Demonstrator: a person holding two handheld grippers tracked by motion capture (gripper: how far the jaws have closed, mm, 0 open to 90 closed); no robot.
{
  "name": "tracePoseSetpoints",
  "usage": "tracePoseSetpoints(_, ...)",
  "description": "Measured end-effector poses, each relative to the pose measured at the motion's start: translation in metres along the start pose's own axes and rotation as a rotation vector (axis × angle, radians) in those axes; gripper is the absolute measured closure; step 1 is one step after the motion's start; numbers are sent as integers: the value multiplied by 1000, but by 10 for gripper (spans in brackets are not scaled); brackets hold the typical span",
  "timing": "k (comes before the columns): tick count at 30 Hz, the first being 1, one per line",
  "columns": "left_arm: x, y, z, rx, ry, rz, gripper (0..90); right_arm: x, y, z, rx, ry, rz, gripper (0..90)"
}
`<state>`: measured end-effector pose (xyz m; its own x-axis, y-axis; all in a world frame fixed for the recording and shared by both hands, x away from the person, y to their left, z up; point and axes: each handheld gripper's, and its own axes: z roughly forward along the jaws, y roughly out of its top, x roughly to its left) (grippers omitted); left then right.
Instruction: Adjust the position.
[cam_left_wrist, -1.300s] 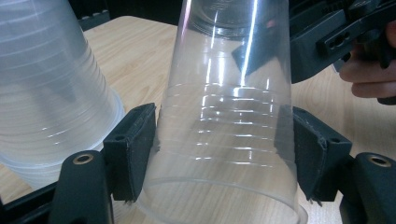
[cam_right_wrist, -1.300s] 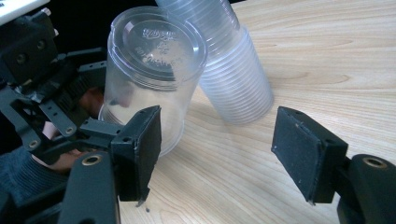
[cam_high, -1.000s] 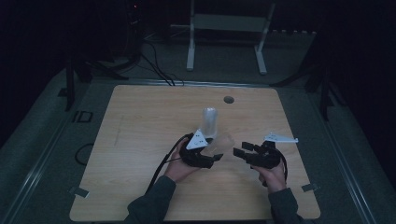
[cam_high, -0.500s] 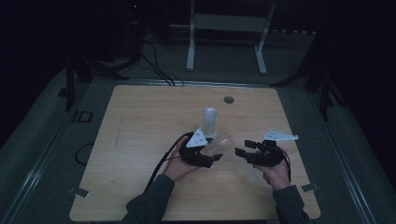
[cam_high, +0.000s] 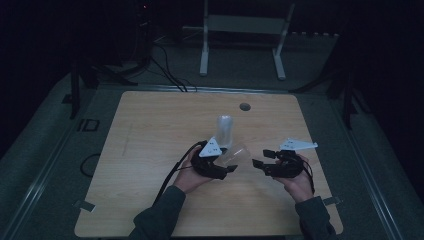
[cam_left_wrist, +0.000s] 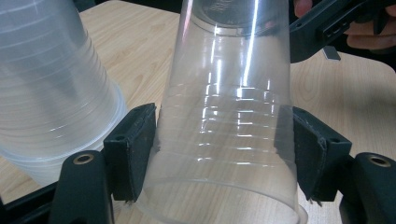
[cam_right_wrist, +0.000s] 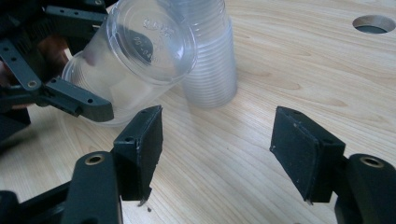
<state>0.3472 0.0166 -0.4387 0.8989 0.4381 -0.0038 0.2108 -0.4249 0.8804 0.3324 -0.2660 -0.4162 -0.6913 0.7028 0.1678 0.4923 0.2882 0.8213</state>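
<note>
Midway, the left gripper (cam_high: 231, 168) clamps one clear ribbed plastic cup (cam_left_wrist: 229, 121), tilted beside the upturned stack of clear plastic cups (cam_high: 225, 131) on the wooden table (cam_high: 150, 130), unplaced, while the right gripper (cam_right_wrist: 217, 140) waits wide open.

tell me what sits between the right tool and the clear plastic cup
Nothing but bare wooden table, in the right gripper view: the open right tool faces the clear plastic cup across it.
</note>
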Motion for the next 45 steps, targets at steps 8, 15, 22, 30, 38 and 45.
tracePoseSetpoints(8,0,1,0,26,-16,16,307,1,2,-1,28,-16,-39,339)
tracePoseSetpoints(15,0,3,1,45,-27,25,308,2,3,-3,49,-19,-67,339)
tracePoseSetpoints(22,1,3,1,56,-28,29,308,2,4,-3,69,-25,-91,339)
tracePoseSetpoints(30,2,3,1,71,-31,34,309,3,4,-3,85,-23,-111,339)
tracePoseSetpoints(38,1,4,2,95,-38,47,309,4,5,-4,100,-22,-128,339)
tracePoseSetpoints(45,2,6,2,117,-48,61,309,4,6,-5,112,-21,-147,339)
